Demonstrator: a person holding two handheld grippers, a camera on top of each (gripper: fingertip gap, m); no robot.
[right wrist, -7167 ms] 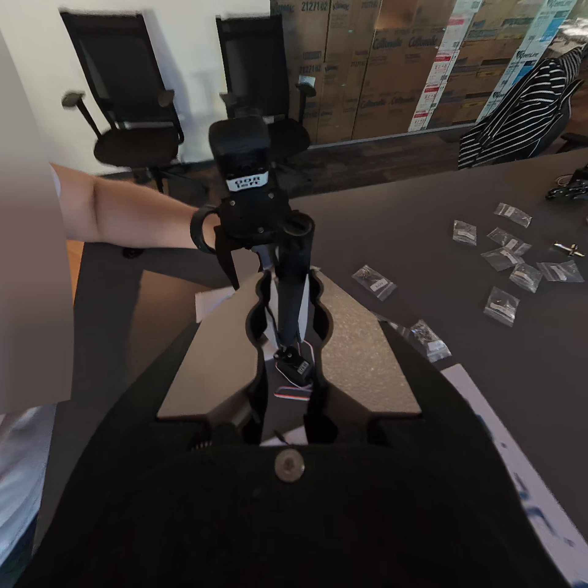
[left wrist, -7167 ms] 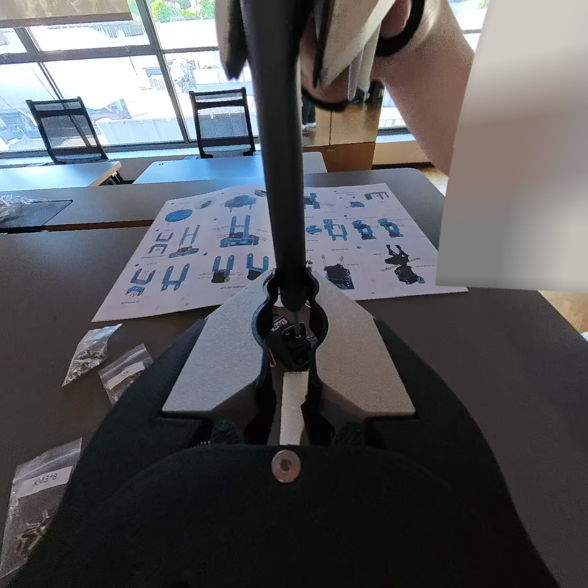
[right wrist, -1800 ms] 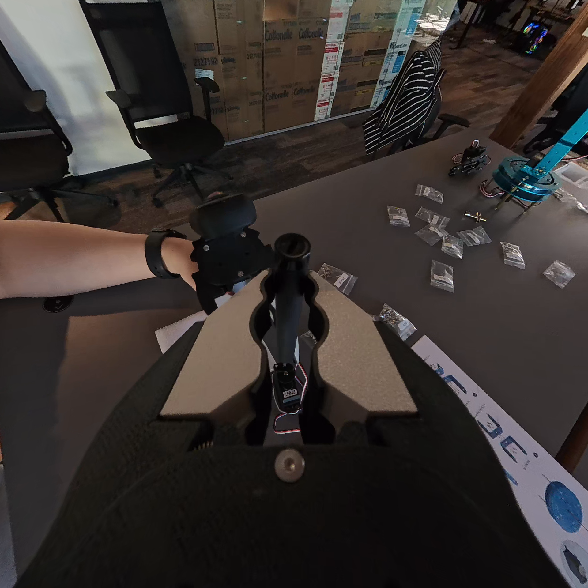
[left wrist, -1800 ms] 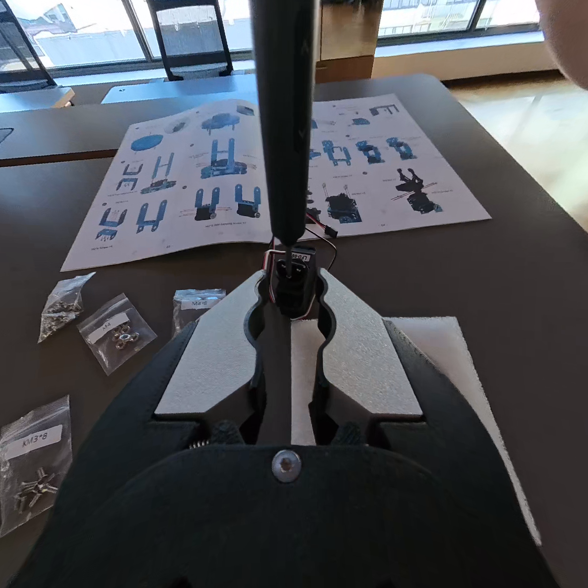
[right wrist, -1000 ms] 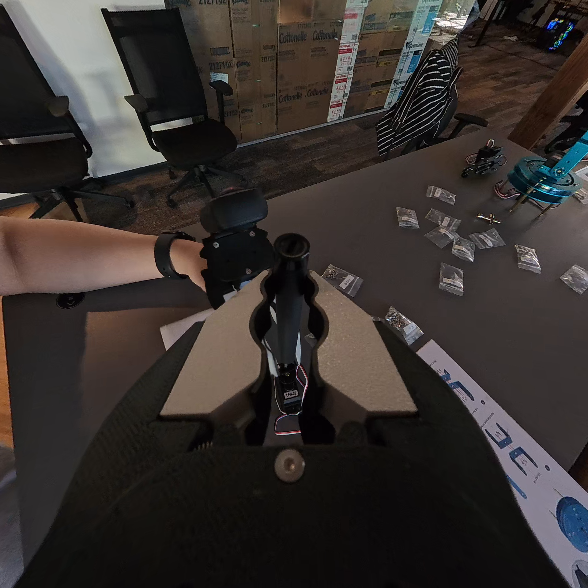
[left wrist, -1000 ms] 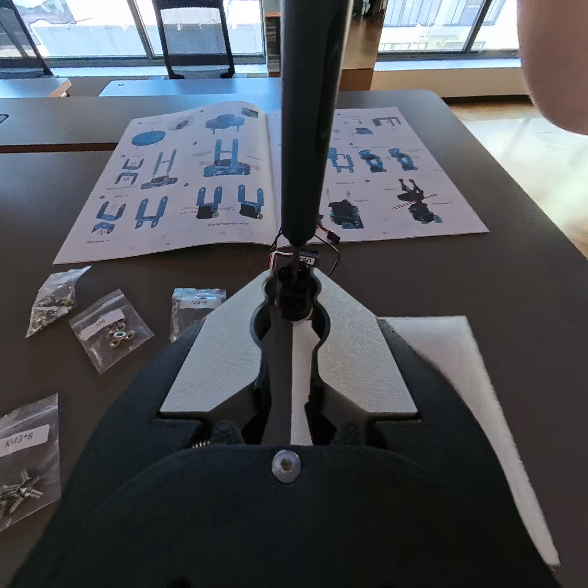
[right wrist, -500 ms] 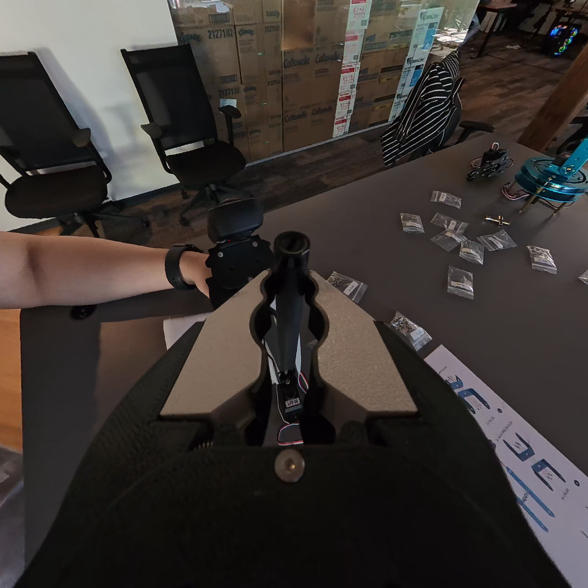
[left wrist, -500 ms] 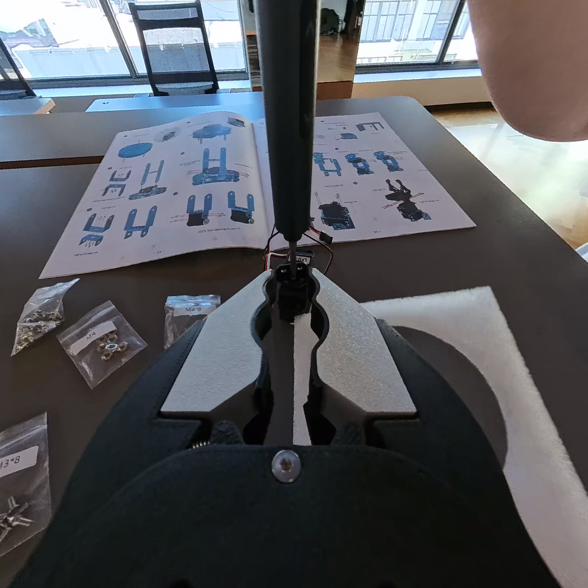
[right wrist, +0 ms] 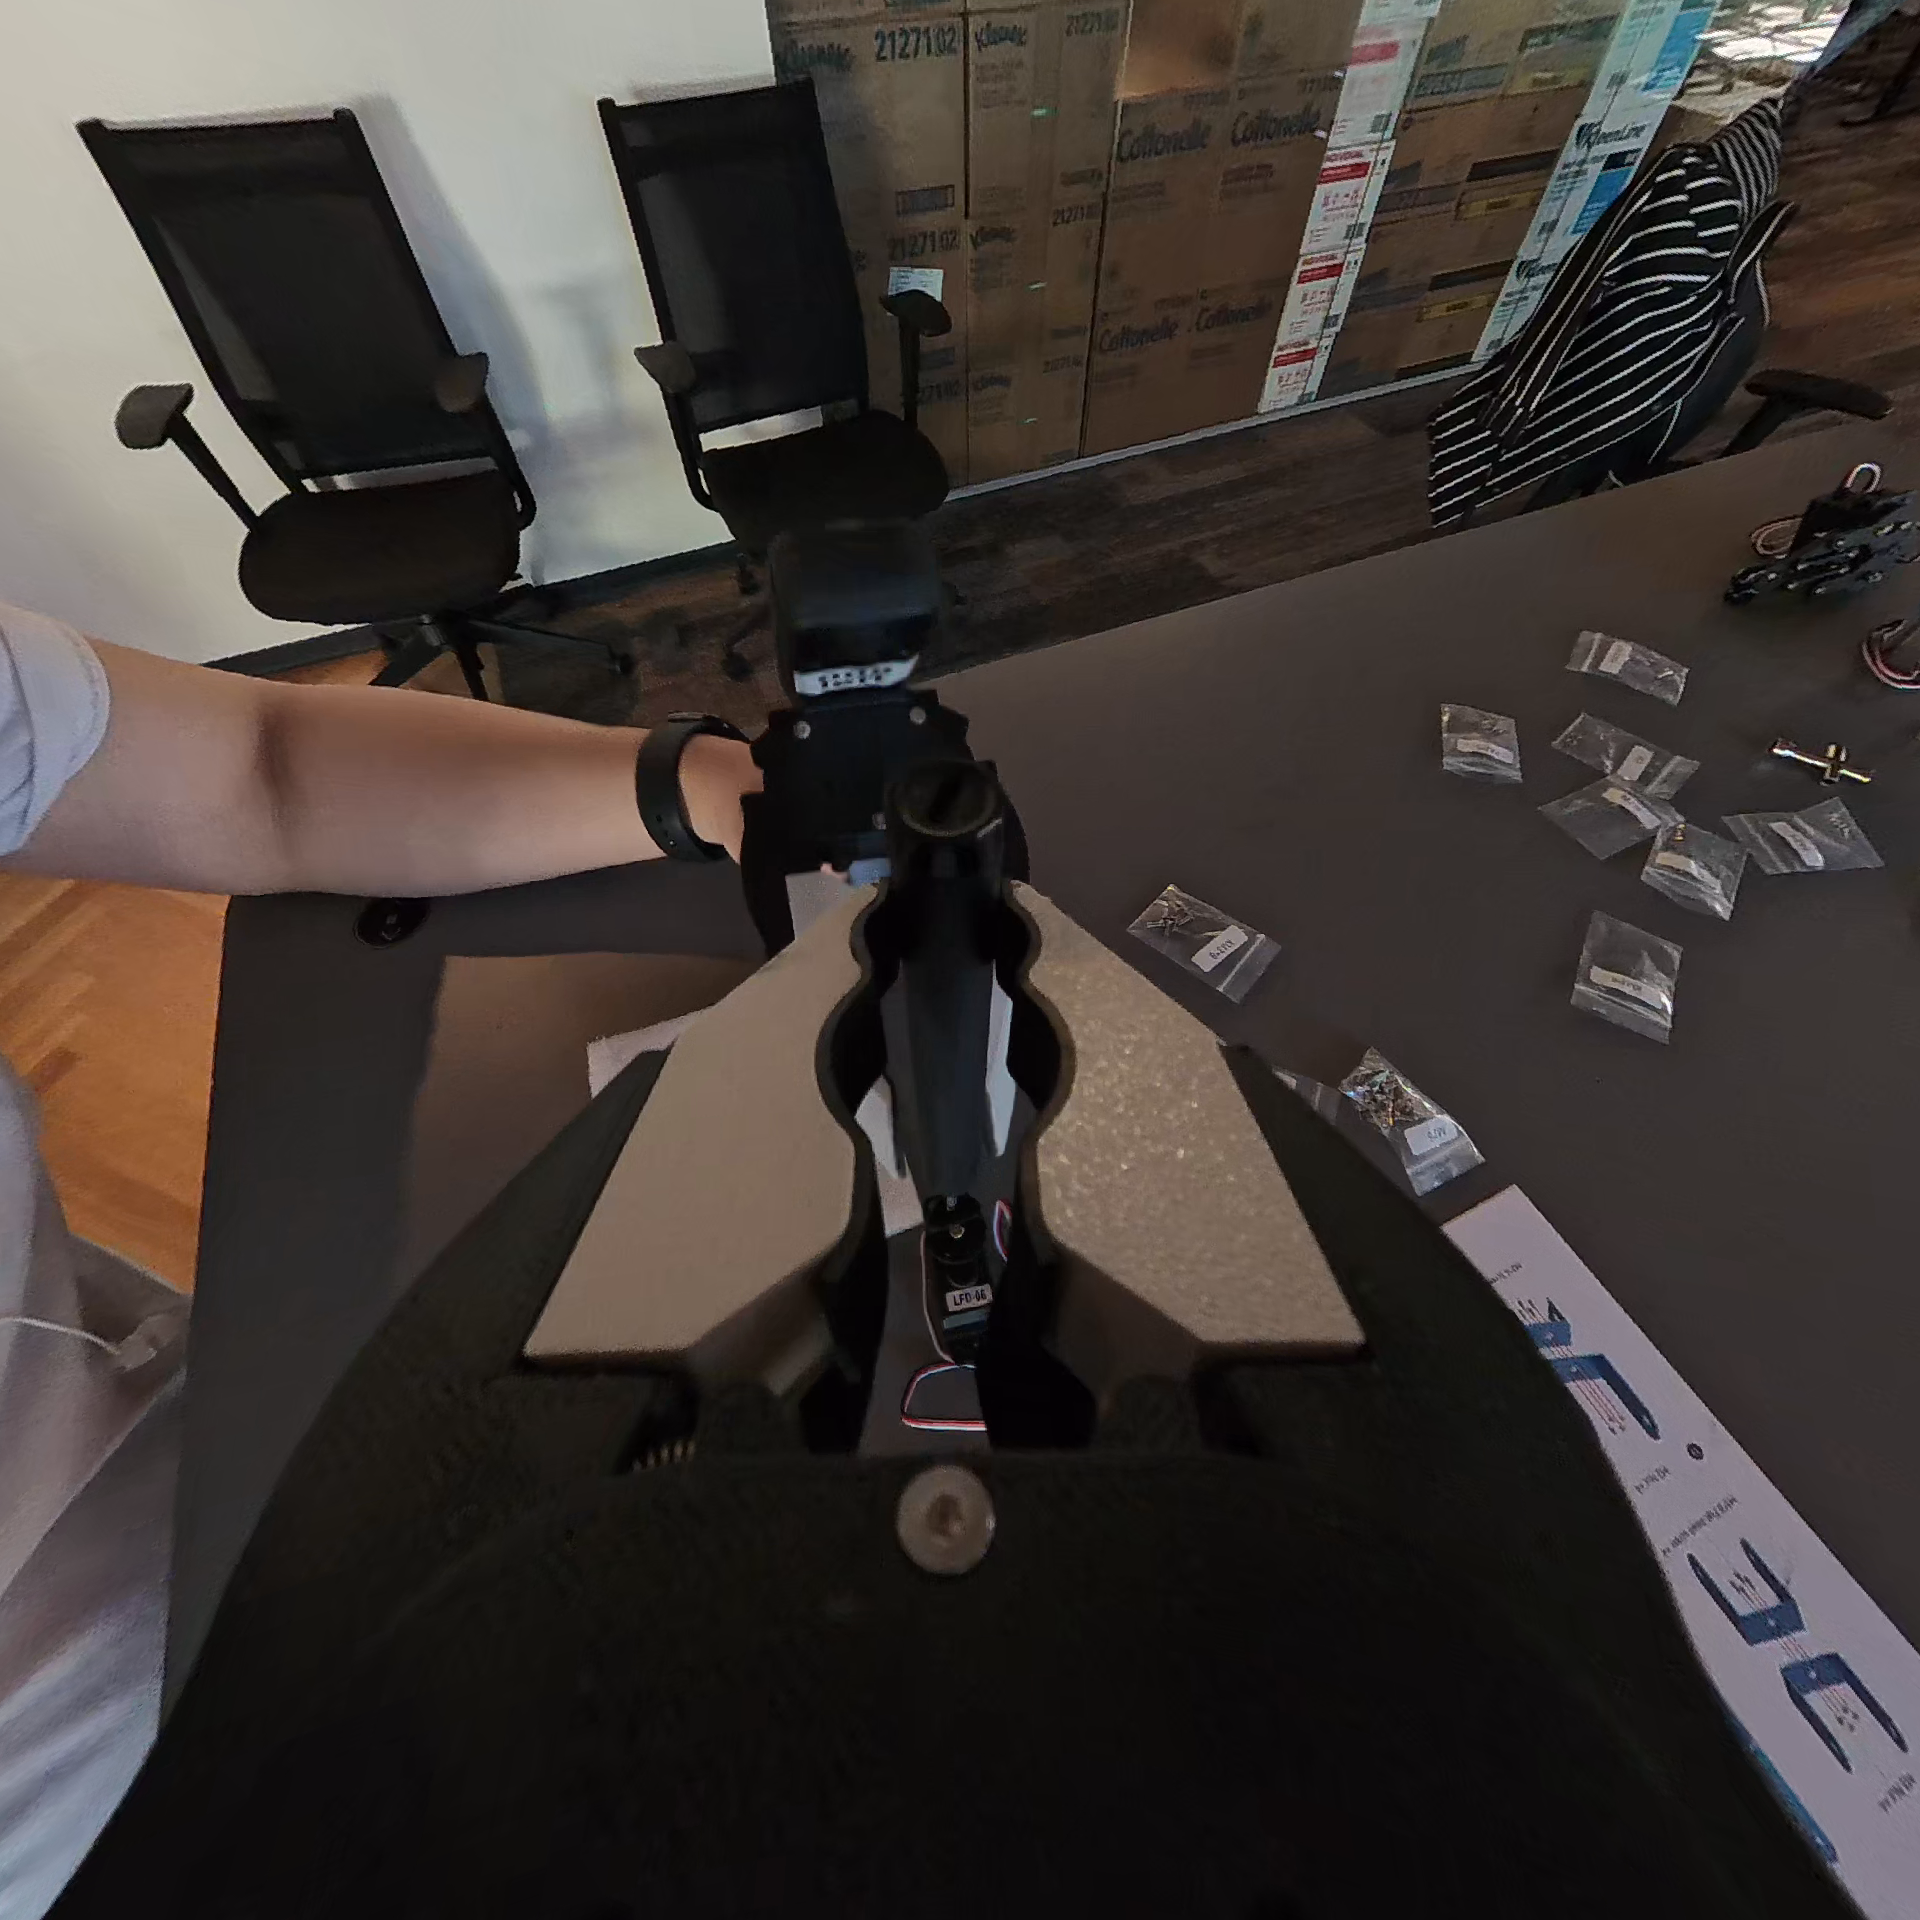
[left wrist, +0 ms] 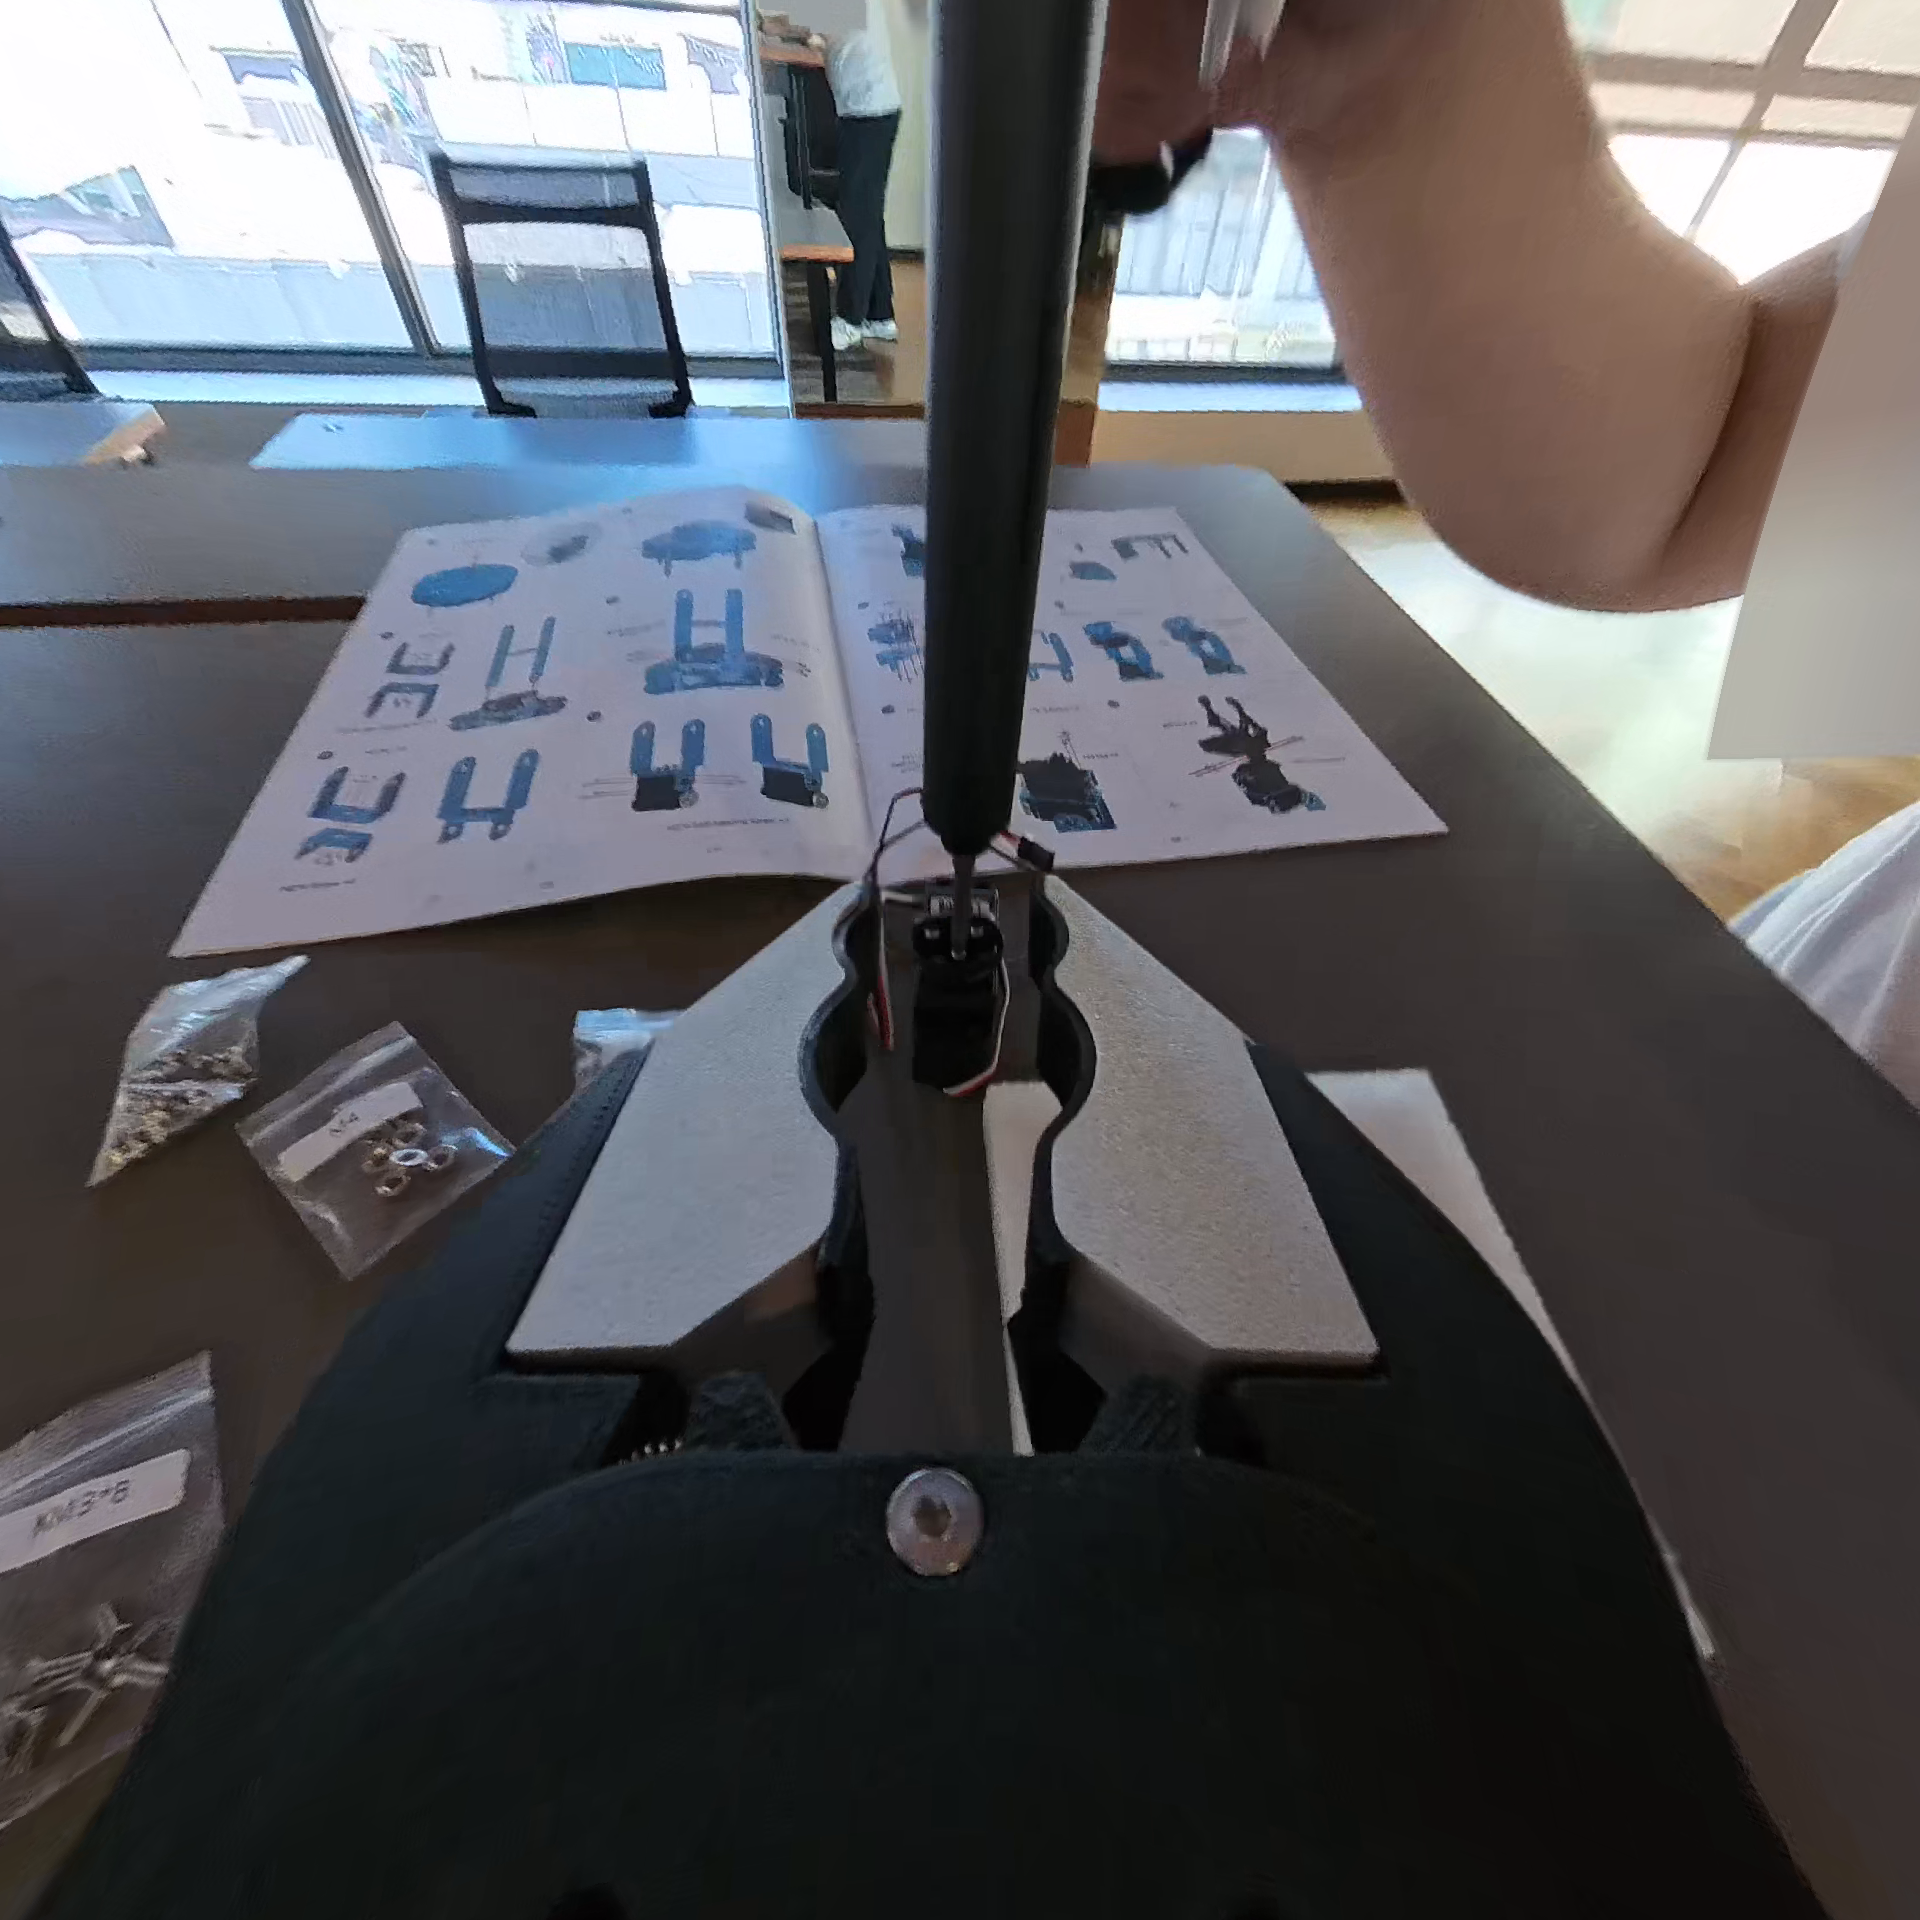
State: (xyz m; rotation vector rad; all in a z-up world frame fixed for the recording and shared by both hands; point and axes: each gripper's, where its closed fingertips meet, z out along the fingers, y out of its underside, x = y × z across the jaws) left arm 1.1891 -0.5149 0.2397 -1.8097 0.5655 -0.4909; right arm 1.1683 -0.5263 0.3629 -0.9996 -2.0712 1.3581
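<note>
Two grippers, one servo, one screwdriver

Left gripper (left wrist: 951,997) is clamped on a small black servo motor (left wrist: 954,1003) above the dark table (left wrist: 1558,1039). Right gripper (right wrist: 943,1039) grips a black screwdriver (right wrist: 940,997), tip on the servo. Screw bags (left wrist: 364,1138) and an open manual (left wrist: 623,707) lie near.

Daylight floods through windows (left wrist: 540,187) at twelve o'clock in the left wrist view, overexposed, leaving the near foreground dark. The right wrist view is dimmer and evenly lit. Wide-angle bending curves the edges of both; slight motion blur softens distant details.
</note>
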